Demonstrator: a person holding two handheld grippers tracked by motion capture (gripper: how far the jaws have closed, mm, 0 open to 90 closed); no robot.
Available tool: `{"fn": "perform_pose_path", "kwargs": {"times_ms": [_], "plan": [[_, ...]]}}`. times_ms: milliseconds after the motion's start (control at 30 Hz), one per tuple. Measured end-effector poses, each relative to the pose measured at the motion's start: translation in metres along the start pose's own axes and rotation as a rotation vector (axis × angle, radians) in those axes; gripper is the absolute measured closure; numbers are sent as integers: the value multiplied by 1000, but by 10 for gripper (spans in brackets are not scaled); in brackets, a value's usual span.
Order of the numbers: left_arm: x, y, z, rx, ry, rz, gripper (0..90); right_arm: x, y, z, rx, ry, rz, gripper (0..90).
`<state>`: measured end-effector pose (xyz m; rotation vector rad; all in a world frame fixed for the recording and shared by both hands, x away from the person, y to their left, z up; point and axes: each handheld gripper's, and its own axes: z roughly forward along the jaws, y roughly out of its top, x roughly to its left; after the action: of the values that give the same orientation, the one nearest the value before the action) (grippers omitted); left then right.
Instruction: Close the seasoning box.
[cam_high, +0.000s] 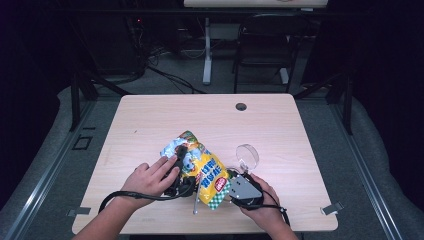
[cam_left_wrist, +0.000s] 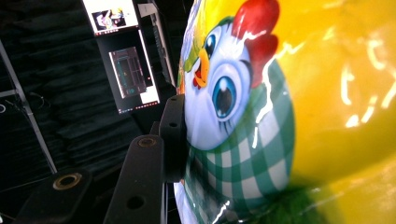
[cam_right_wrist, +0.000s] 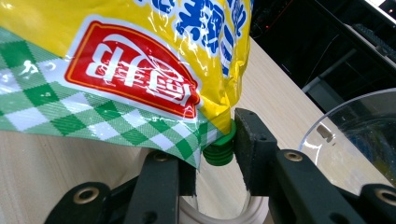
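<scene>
High view: I hold a yellow pouch (cam_high: 202, 167) above the near centre of the table (cam_high: 150, 115), with the left gripper (cam_high: 181, 175) at its 9 o'clock side and the right gripper (cam_high: 235, 186) at its 4 o'clock corner. A clear glass bowl (cam_high: 247, 155) stands on the table at 1 o'clock from the right gripper, just beside the pouch.

Left gripper view: the visible black jaw presses flat against the printed face of the pouch (cam_left_wrist: 261, 121); the other jaw is hidden behind the bag. I judge the jaws clamped on the pouch body.

Right gripper view: the jaws stand on either side of a green screw cap (cam_right_wrist: 219, 148) at the pouch's lower corner. The right-hand pad touches the cap; whether the left-hand pad bears on it I cannot tell. The bowl's rim (cam_right_wrist: 345, 112) lies at 3 o'clock.

Risks: a one-sided grip on the cap lets it slip during twisting. Excess squeeze from the left gripper forces contents out once the cap loosens. The spout sits short of the bowl, so any release lands on the table.
</scene>
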<state>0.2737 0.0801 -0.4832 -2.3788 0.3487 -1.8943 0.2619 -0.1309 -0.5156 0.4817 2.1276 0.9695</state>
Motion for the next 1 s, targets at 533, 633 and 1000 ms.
{"fn": "perform_pose_path", "kwargs": {"times_ms": [533, 633, 1000], "plan": [[5, 1, 0, -1, -18, 32, 671, 0, -1, 1, -2, 0, -2, 703], [6, 2, -1, 1, -17, 44, 671, 1, -2, 1, 4, -4, -8, 703], [12, 4, -4, -7, -20, 67, 680, -2, -4, 1, -5, 3, 13, 703]]}}
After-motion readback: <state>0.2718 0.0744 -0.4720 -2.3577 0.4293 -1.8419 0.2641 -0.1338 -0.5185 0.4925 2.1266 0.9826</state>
